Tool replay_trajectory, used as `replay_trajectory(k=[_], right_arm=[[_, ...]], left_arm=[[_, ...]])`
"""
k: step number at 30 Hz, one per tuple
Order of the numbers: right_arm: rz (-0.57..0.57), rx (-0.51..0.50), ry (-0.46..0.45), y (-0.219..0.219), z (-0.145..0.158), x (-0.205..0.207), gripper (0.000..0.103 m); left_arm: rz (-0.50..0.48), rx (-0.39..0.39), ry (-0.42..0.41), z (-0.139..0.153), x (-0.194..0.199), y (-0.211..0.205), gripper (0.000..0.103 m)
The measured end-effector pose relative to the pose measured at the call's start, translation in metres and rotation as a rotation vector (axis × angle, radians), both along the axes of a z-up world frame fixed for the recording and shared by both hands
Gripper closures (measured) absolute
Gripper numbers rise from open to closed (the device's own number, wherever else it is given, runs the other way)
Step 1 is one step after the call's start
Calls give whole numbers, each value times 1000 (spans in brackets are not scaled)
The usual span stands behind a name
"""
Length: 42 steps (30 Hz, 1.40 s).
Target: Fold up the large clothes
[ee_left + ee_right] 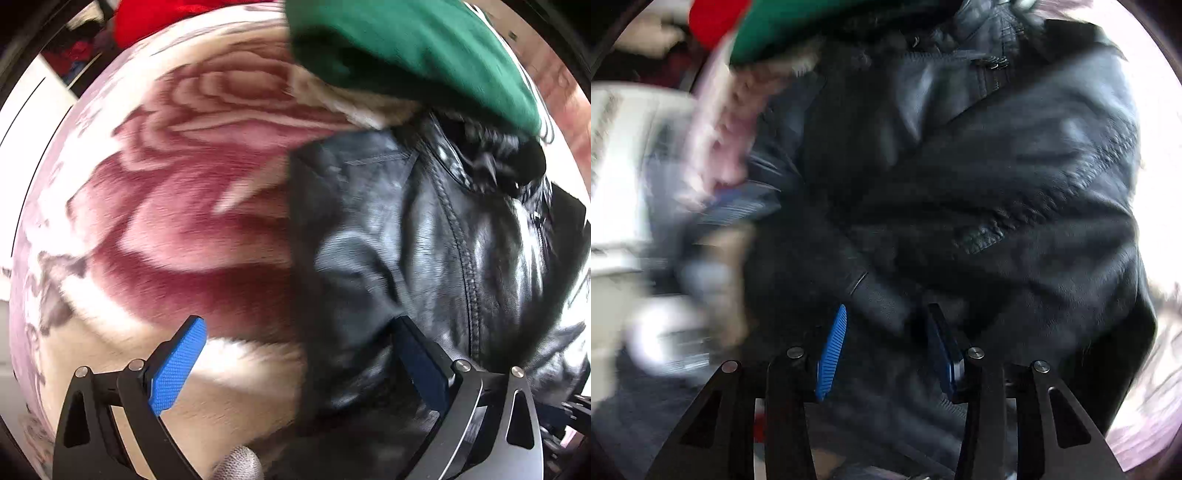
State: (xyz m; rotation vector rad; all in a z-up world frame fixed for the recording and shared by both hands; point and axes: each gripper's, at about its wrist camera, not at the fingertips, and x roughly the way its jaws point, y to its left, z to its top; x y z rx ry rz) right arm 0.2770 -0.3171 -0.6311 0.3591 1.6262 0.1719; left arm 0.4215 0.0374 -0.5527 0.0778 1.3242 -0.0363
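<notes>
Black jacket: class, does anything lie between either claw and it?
Nothing visible does. The left claw is open right over the edge of the black jacket on the blanket. The right claw is open directly over it. A green garment lies on its far end only.

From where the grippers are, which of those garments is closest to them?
The black leather jacket, shiny with stitched seams. It lies right at the fingers of the left gripper and the right gripper. The green garment and red garment sit farther back.

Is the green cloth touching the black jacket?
Touching. In the left wrist view, the green cloth lies over the black jacket collar, no gap between them.
</notes>
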Motion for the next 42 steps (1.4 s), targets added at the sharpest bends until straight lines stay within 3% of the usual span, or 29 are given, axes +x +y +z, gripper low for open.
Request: replay_trajectory(k=[4, 8, 11, 14, 19, 21, 23, 26, 27, 28, 29, 30, 31, 32, 33, 34, 35, 42], right_arm=[[-56, -45, 39, -13, -17, -16, 67], [-152, 43, 96, -50, 8, -29, 58], [-212, 45, 30, -93, 42, -16, 46], [-221, -23, -58, -129, 59, 35, 42], [-53, -205, -148, -148, 39, 148, 40], [89, -238, -181, -134, 25, 178, 29], [190, -222, -129, -131, 1, 198, 27], [247, -173, -63, -137, -24, 206, 27], [251, -128, -42, -140, -32, 205, 27], [251, -100, -21, -142, -36, 203, 27], [251, -96, -14, -144, -39, 200, 27], [263, -95, -31, -146, -37, 195, 28], [271, -88, -42, -147, -35, 191, 34], [277, -72, -50, -140, -38, 194, 52], [281, -41, -45, -137, -38, 189, 62], [279, -23, -45, -139, -36, 184, 79], [280, -24, -56, -142, -31, 177, 87], [328, -36, -268, -136, 27, 112, 93]], left_arm=[[37, -19, -9, 21, -8, 27, 0], [-30, -11, -70, 45, 15, 29, 0], [-136, 15, -104, 50, 43, 9, 0], [-242, 39, -92, 34, 84, -14, 0], [-401, 95, -38, -1, 131, -53, 1], [-440, 89, 4, -14, 142, -62, 1], [-454, 72, 86, -36, 151, -67, 1], [-438, 17, 109, -46, 154, -66, 2], [-441, -6, 103, -44, 153, -65, 11], [-458, -36, 102, -41, 149, -66, 31], [-481, -46, 96, -39, 144, -68, 41], [-517, -29, 82, -35, 137, -72, 57], [-547, 2, 73, -33, 130, -77, 71], [-564, 32, 60, -30, 124, -81, 77], [-575, 47, 50, -27, 119, -83, 92], [-582, 59, 39, -24, 115, -84, 97], [-585, 71, 15, -19, 110, -84, 99], [-494, 39, -119, 39, 62, -63, 101]])
